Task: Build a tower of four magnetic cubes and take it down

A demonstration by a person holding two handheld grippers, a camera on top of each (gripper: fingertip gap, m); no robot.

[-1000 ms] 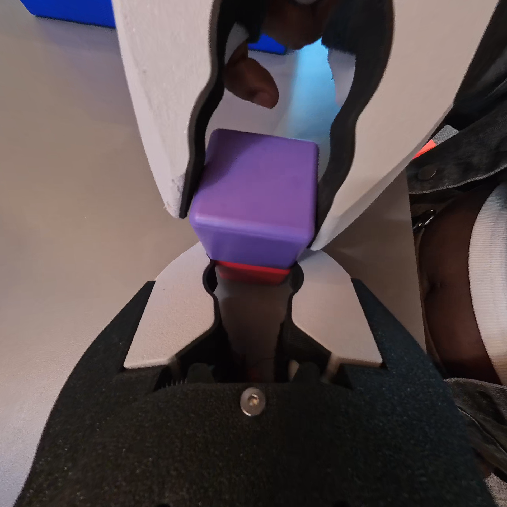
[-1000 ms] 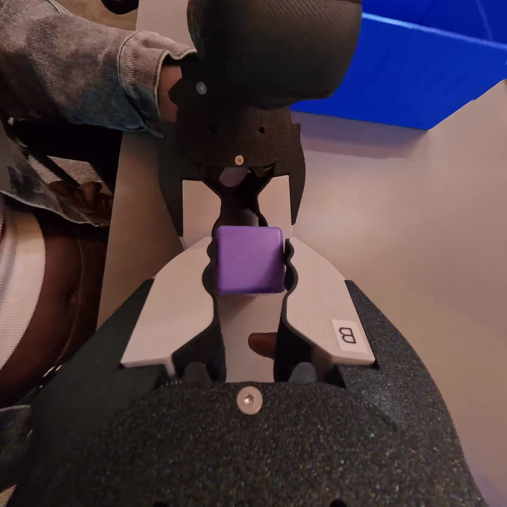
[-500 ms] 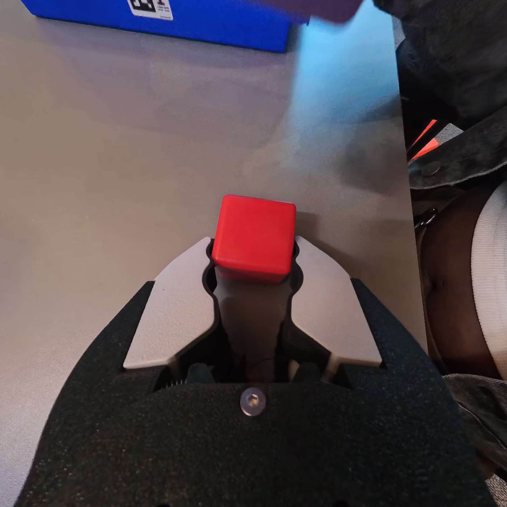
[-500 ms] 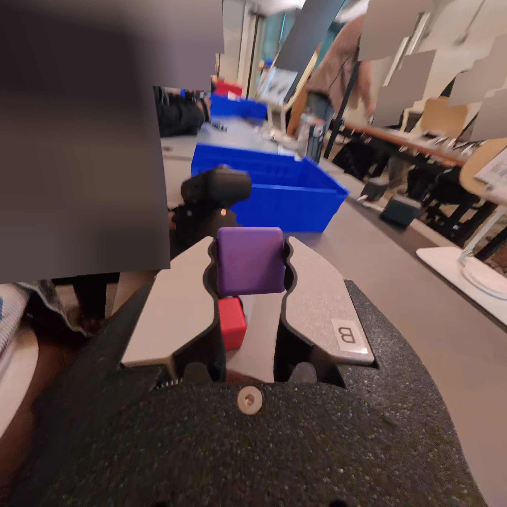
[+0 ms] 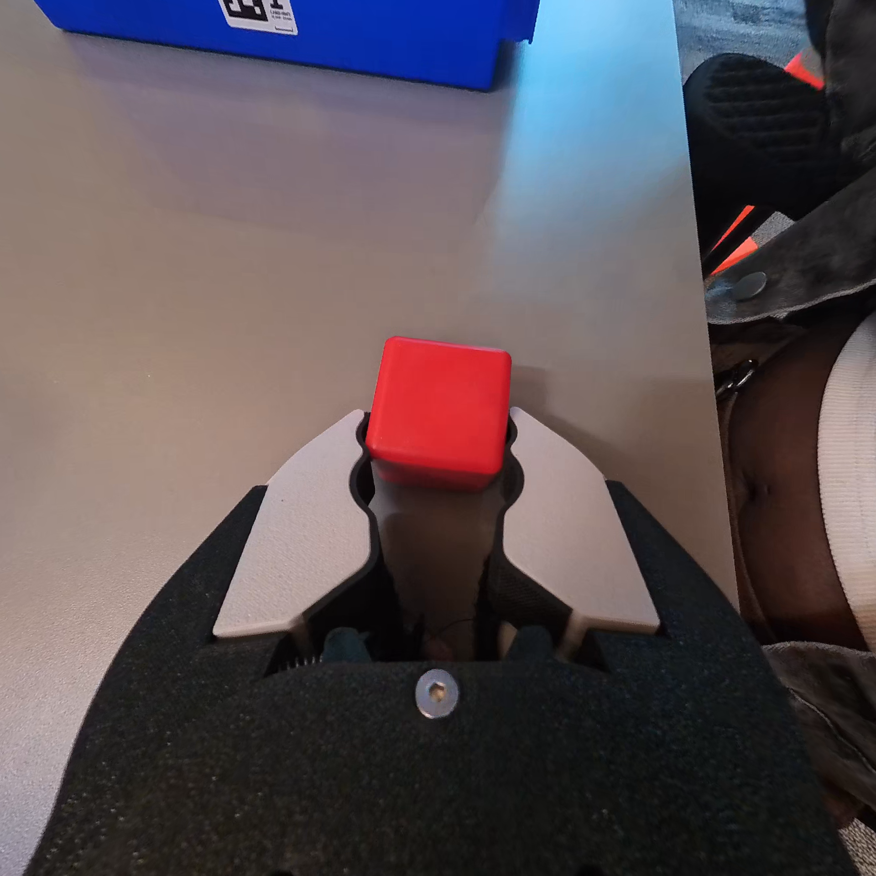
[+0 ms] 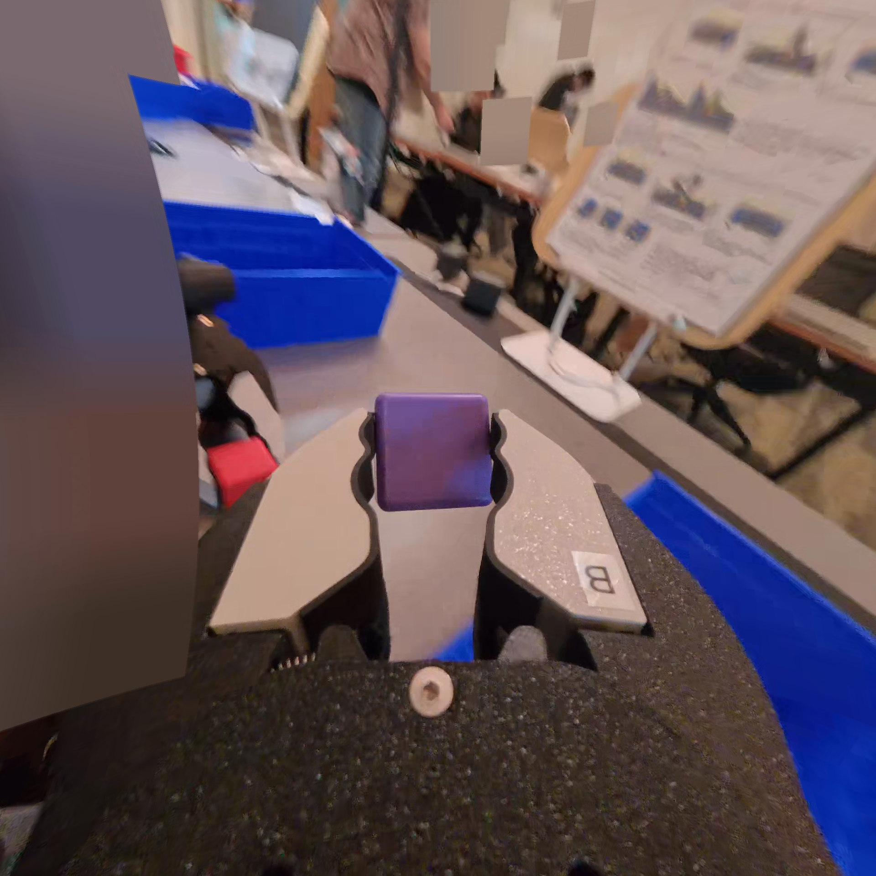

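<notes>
My left gripper (image 5: 437, 426) is shut on a red cube (image 5: 438, 407) that sits low over the grey table (image 5: 213, 260). Both pads press its sides. My right gripper (image 6: 431, 441) is shut on a purple cube (image 6: 432, 452) and holds it in the air above the table, away from the red one. The red cube also shows in the right wrist view (image 6: 239, 467) at the lower left, held by the left gripper (image 6: 223, 360).
A blue bin (image 5: 303, 38) stands at the table's far edge. A second blue bin (image 6: 768, 616) lies at the lower right of the right wrist view. The table's right edge (image 5: 697, 284) runs beside a seated person (image 5: 806, 426). A poster stand (image 6: 592, 369) is beyond.
The purple cube sat on the red cube a second ago. My right gripper has pulled it off and carried it up and away to the right. My left gripper has kept its hold on the red cube.
</notes>
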